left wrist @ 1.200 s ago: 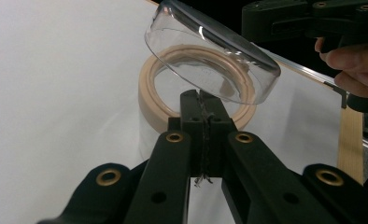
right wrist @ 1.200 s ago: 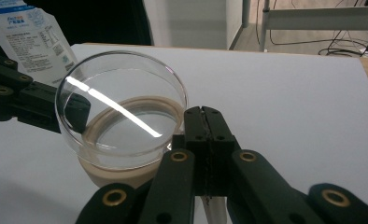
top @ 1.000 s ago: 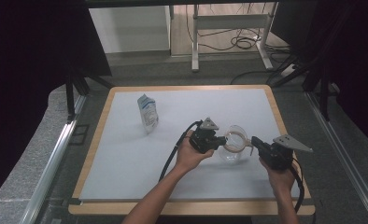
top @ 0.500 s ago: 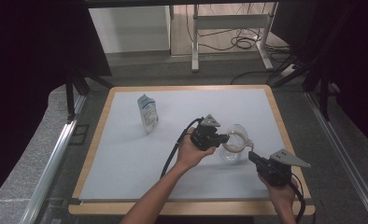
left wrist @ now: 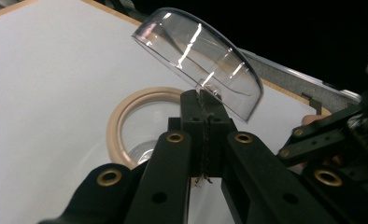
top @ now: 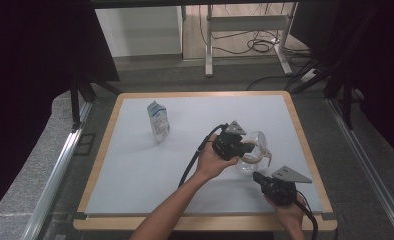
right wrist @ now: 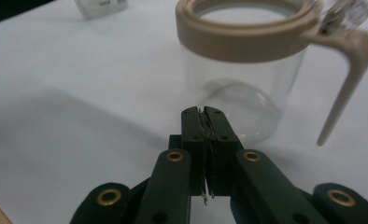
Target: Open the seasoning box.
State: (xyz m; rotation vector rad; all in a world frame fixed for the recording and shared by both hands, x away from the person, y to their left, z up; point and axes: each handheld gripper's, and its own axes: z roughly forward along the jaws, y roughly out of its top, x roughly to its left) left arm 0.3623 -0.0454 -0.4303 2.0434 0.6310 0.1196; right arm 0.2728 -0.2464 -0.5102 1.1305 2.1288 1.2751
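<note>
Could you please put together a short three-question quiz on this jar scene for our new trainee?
1. True or false: the left gripper is shut on the clear lid.
2. What colour is the jar rim?
3. The right gripper is: A) clamping the jar handle, B) shut on nothing, short of the jar, C) holding the pouch.

Key: 1 true; 2 beige; 3 B.

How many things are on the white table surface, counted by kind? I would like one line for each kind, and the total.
Clear jar with beige rim and handle: 1
Clear domed lid, hinged open and pinched by the left hand-held gripper: 1
Small packet: 1
Hand-held grippers, left and right hand-held gripper: 2
Total: 5
</note>
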